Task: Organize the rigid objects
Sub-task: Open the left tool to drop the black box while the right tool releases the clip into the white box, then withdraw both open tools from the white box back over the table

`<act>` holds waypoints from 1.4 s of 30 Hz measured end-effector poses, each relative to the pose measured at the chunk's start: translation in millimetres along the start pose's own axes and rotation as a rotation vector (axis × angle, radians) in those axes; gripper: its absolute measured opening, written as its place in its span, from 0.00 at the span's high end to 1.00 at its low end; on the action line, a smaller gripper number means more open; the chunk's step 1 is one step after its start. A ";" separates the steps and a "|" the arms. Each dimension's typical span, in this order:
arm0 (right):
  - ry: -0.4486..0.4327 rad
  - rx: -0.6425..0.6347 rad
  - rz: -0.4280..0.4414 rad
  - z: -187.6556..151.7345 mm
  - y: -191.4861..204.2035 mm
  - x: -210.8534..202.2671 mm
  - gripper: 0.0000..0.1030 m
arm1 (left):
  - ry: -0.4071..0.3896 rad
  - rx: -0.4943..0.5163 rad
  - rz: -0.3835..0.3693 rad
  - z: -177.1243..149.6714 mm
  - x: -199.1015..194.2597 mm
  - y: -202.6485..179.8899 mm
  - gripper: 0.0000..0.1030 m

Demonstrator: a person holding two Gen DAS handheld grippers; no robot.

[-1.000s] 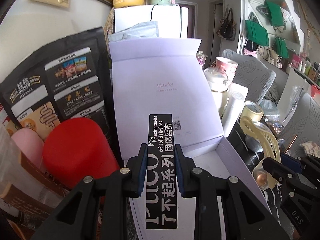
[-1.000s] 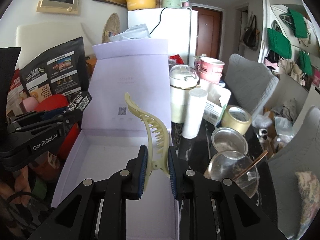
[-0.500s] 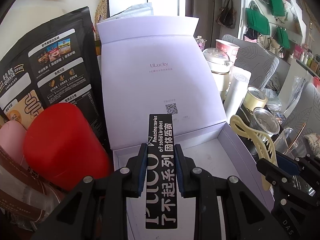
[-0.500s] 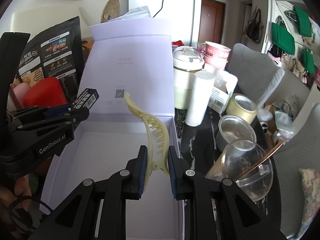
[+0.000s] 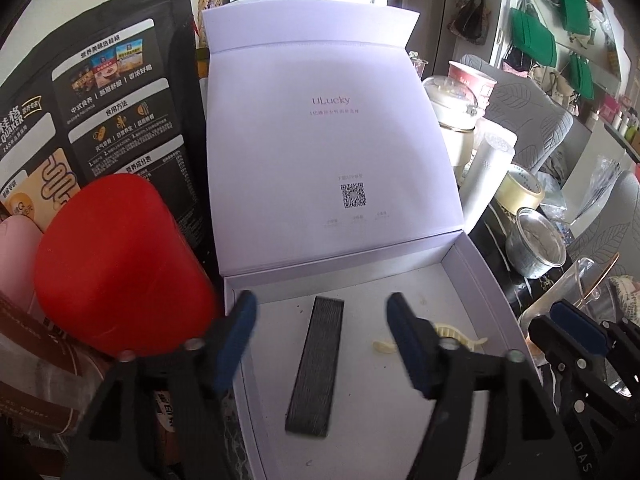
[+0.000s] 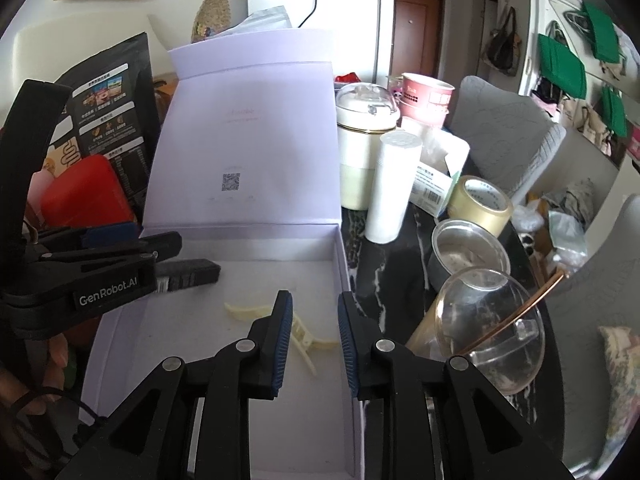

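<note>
— Where did the black lip-gloss carton (image 5: 316, 368) lie relative to the left gripper (image 5: 320, 312)?

— Flat on the floor of the lavender box (image 5: 486, 276), lengthwise between the blue pads (image 5: 400, 320), touching neither. The jaws stood well apart and were opening, with nothing pressed in them.

— And the right gripper (image 6: 314, 316)?

— Its jaws were parting too, a gap showing between them. The cream hair claw (image 6: 298, 330) lay on the box floor near the right wall, partly hidden behind the left finger, no pad pressing on it.

— Farther back?

— The raised lid (image 6: 244, 140) stood at the box's far edge. Left of it stood a red canister (image 5: 120, 264) and a black oatmeal bag (image 5: 108, 108); to the right, on the dark worktop (image 6: 380, 268), a white roll (image 6: 394, 186) and a tape roll (image 6: 482, 204).
</note>
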State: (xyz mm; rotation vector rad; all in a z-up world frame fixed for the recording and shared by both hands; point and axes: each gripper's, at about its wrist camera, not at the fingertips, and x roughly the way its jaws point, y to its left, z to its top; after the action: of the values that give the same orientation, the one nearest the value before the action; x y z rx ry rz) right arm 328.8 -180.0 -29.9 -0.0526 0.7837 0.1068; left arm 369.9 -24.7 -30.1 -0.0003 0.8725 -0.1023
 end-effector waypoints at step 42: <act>-0.120 -0.016 -0.011 -12.4 17.5 -100.6 0.69 | -0.111 -0.009 0.008 -26.8 -108.0 -4.2 0.32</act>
State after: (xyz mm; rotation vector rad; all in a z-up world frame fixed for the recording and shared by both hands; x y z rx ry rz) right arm 247.4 -171.4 32.3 -0.0649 0.6631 0.1051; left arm 280.1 -18.1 35.5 -0.0109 0.7615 -0.0904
